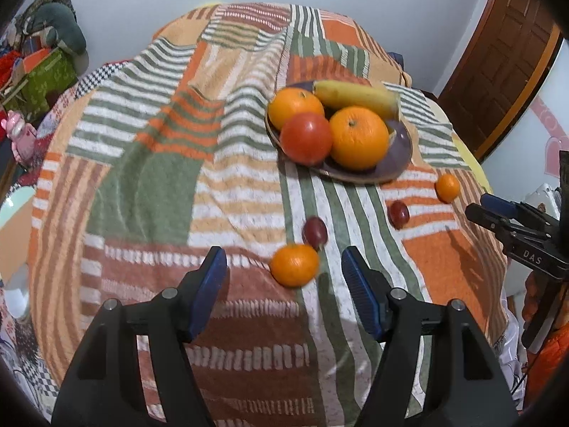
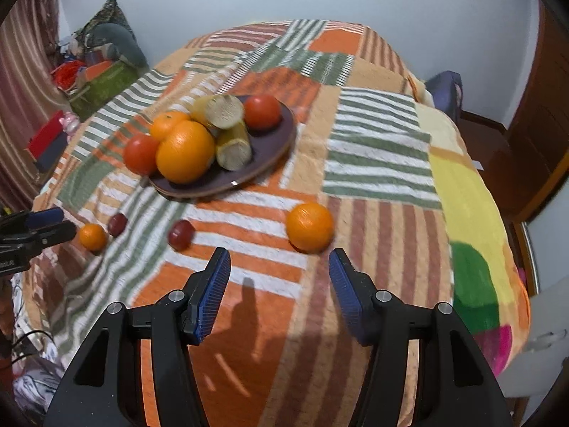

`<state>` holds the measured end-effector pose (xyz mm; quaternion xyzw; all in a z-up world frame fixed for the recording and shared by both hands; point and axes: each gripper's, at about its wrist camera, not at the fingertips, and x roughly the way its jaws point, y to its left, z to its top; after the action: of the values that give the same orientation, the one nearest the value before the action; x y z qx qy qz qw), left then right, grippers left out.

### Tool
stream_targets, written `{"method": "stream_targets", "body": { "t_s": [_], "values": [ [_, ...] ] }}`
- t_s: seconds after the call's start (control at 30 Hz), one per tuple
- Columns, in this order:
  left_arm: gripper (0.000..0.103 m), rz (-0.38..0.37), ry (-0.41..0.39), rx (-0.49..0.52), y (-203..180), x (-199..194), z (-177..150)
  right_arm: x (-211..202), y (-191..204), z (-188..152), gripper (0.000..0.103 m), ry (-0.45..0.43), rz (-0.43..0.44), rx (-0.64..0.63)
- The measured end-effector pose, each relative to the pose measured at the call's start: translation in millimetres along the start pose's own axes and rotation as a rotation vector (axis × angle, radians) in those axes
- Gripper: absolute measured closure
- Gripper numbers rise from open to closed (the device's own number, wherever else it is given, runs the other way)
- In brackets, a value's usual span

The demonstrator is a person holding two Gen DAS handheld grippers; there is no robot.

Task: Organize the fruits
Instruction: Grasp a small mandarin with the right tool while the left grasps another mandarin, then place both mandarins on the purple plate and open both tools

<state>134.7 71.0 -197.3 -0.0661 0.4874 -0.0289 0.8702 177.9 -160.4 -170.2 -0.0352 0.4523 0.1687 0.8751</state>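
So the plate (image 1: 398, 163) is already pretty loaded: two oranges, a tomato and a banana in the left view, and the right view shows another tomato at the back plus cut banana pieces. Four small fruits are left loose on the blanket (image 1: 149, 178). A mandarin (image 1: 294, 265) sits at about 6 o'clock from the plate with a plum (image 1: 314, 232) touching it, a second plum (image 1: 398, 214) is a bit further right, and another mandarin (image 2: 310, 227) lies at 4 o'clock from the plate in the right view. Left hand-held gripper (image 1: 284, 270) is released, empty, lined up on the first mandarin. Right hand-held gripper (image 2: 279, 270) is also released and empty, just short of the second one. I'd say roughly halfway done.
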Motion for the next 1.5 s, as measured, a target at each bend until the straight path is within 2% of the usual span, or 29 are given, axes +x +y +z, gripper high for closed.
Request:
{"method": "stream_targets", "body": {
  "t_s": [0.17, 0.47, 0.63, 0.73, 1.07, 1.5],
  "values": [
    [0.037, -0.004, 0.028, -0.009, -4, 15, -5, 8, -11, -4, 0.049, 0.017, -0.009, 0.026],
    [0.054, 0.035, 0.035, 0.027, -8, 29, -2, 27, -20, 8, 0.049, 0.021, 0.015, 0.034],
    [0.068, 0.020, 0.039, 0.035, -8, 30, -2, 38, -22, 10, 0.061, 0.044, 0.036, 0.045],
    [0.068, 0.031, 0.037, 0.051, -11, 30, -1, 44, -22, 8, 0.068, 0.058, 0.052, 0.045],
    [0.068, 0.031, 0.017, 0.054, -10, 21, 6, 30, -23, 12, 0.069, 0.019, 0.049, 0.047],
    [0.068, 0.014, -0.123, 0.089, -22, -6, 56, 8, -16, 44, 0.069, -0.091, 0.064, 0.028]
  ]
}}
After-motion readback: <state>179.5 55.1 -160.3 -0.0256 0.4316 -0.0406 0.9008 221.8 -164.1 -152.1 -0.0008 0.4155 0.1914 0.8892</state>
